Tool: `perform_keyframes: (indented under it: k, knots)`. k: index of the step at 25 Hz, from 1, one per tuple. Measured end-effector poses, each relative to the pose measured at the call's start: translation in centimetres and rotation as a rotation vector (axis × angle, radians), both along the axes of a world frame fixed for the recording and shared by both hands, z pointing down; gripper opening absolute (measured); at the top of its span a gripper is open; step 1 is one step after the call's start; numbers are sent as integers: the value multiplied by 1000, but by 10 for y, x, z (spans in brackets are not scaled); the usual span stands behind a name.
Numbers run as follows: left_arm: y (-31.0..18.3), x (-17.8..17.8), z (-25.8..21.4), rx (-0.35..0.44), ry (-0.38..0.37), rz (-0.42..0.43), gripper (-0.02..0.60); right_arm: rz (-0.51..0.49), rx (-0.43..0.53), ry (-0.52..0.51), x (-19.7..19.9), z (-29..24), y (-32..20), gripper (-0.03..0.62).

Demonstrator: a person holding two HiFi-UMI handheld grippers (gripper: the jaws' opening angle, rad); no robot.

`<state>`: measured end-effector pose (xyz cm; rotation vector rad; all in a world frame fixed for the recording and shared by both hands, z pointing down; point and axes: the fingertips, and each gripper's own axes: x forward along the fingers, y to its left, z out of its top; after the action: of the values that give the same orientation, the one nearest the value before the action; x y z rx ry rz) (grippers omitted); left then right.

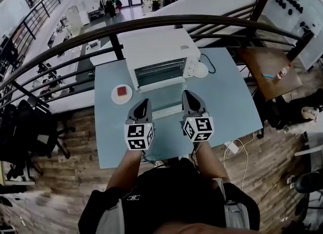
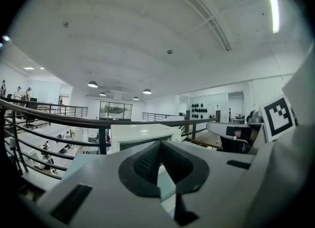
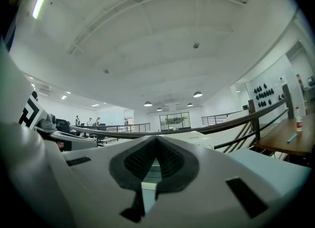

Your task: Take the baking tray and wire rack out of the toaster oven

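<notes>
railing (image 1: 151, 26): dark curved rail is running behind the table, open hall below it.
table (image 1: 227, 91): pale blue top is carrying everything.
toaster oven (image 1: 156, 46): white box is sitting at the table's far edge, front facing the person.
oven door (image 1: 166, 107): looks to be lying dropped open toward the person, between the two grippers.
wire rack (image 1: 160, 74): bars are showing inside the oven cavity.
baking tray: not making it out apart from the rack in there.
left gripper (image 1: 145, 101): hovering over the table just short of the oven front, jaws pressed together, nothing between them.
right gripper (image 1: 187, 94): hovering beside the left one, aiming at the oven, jaws together, nothing gripped.
plate (image 1: 115, 96): small white round is sitting left of the oven front.
red block (image 1: 121, 91): resting on the plate.
</notes>
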<state>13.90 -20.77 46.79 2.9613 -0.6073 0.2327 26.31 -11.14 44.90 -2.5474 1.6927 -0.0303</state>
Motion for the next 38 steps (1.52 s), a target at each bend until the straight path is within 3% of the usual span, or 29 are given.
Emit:
perform_keyframes:
  k: [13,28,34,38]
  knots:
    - [-32,16,2,15,-5,-187,15,-137,2,-12,47,5,-38,3]
    - [-53,58,16,2,-43,-262,15,-162,2,-45,108,20,-57,3]
    - [-69,74,35,-165,12,-282,17,-165,68,-217,137,38,-65,2]
    - [-75,79,44,-309,145,-257,78,-185,120,-426,150,61,-69,64]
